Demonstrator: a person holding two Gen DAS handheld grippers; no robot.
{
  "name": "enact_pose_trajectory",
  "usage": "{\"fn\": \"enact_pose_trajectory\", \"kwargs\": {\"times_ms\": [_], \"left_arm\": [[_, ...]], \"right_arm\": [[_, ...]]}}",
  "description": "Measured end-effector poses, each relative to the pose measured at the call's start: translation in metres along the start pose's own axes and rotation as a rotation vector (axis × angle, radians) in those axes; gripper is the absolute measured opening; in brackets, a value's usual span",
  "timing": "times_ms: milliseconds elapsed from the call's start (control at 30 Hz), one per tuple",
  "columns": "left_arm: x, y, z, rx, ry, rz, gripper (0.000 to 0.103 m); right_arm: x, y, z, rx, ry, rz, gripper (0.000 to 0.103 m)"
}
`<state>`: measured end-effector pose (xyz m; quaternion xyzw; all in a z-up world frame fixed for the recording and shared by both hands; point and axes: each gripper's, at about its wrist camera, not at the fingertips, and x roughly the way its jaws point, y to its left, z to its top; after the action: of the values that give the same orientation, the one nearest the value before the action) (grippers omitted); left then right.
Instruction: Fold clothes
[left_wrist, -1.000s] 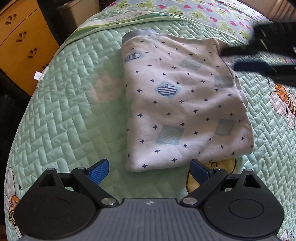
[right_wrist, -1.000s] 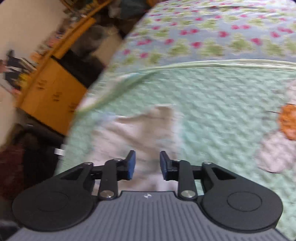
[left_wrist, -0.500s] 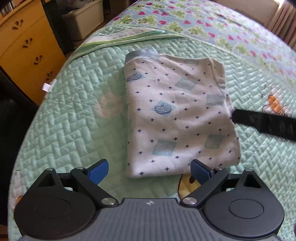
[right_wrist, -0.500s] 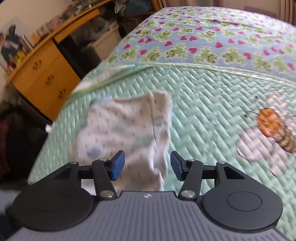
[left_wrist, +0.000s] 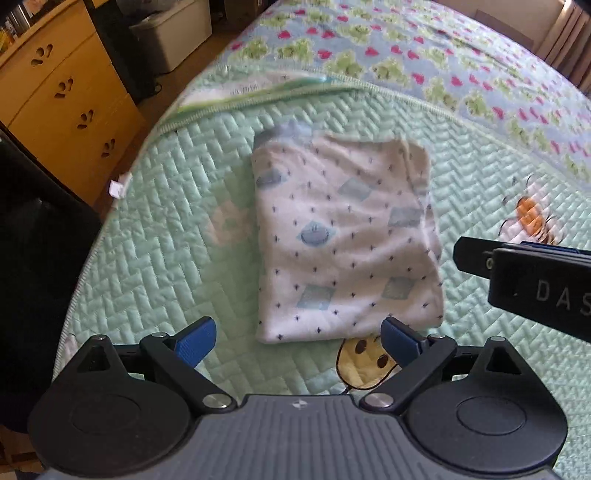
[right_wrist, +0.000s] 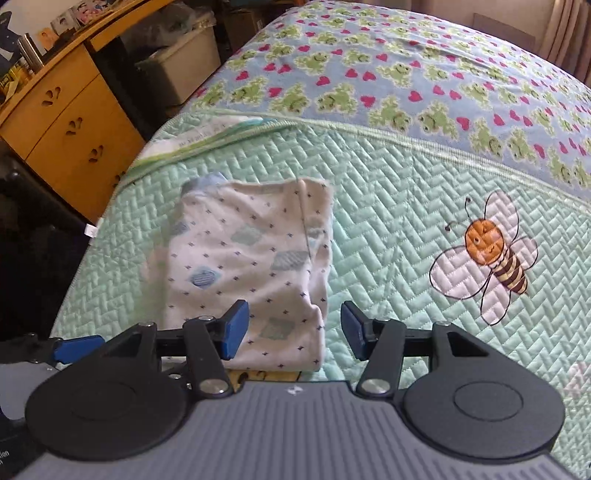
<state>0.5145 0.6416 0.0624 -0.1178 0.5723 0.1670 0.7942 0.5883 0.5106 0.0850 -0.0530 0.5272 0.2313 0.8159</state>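
Note:
A folded white garment (left_wrist: 343, 240) with small blue stars and blue squares lies flat on the green quilt (left_wrist: 147, 258). My left gripper (left_wrist: 297, 341) hovers above its near edge, jaws wide open, nothing between the blue pads. The garment (right_wrist: 251, 266) appears again in the right wrist view, its near right corner showing between the fingers of my right gripper (right_wrist: 293, 328). That gripper is open above the cloth and its pads touch nothing. The right gripper's black body (left_wrist: 524, 273) enters the left wrist view from the right, beside the garment. A left pad (right_wrist: 74, 349) shows at lower left.
The bed's edge runs along the left, with a wooden dresser (left_wrist: 66, 92) and a plastic bin (left_wrist: 173, 33) beyond it. A frog-and-heart blanket (right_wrist: 369, 74) covers the far half of the bed. An embroidered bee (right_wrist: 491, 254) lies right of the garment.
Both grippers have risen, so the garment looks smaller. The right gripper's jaws have widened and it has drawn back from the garment's far right corner to its near right side.

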Motion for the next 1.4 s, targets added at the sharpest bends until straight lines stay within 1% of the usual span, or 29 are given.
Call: {"fn": "enact_pose_trajectory", "kwargs": {"times_ms": [100,167,267,367,500,633,1000,1400], "left_arm": [[-0.019,0.004,0.010,-0.003,-0.015,-0.002,0.098],[-0.029,0.007,0.015,-0.010,-0.021,0.000,0.099],[-0.039,0.010,0.016,-0.017,-0.033,0.012,0.100],[-0.045,0.011,0.011,-0.024,-0.036,0.012,0.100],[-0.048,0.007,0.001,-0.005,-0.027,0.015,0.100],[-0.052,0.003,-0.011,0.003,-0.025,0.013,0.100],[-0.059,-0.003,-0.026,0.015,-0.022,0.029,0.100],[-0.073,-0.004,-0.034,0.030,-0.056,0.038,0.101]], "right_arm": [[-0.014,0.011,0.012,-0.007,0.002,-0.002,0.059],[-0.023,0.019,0.018,-0.029,0.006,-0.008,0.063],[-0.031,0.026,0.019,-0.052,0.006,-0.027,0.063],[-0.037,0.026,0.012,-0.040,0.011,-0.019,0.063],[-0.042,0.022,-0.002,-0.004,0.019,0.000,0.063],[-0.050,0.019,-0.014,0.016,0.010,0.010,0.063],[-0.065,0.015,-0.030,0.019,-0.001,0.013,0.063],[-0.088,0.012,-0.038,0.024,-0.071,0.032,0.063]]}}
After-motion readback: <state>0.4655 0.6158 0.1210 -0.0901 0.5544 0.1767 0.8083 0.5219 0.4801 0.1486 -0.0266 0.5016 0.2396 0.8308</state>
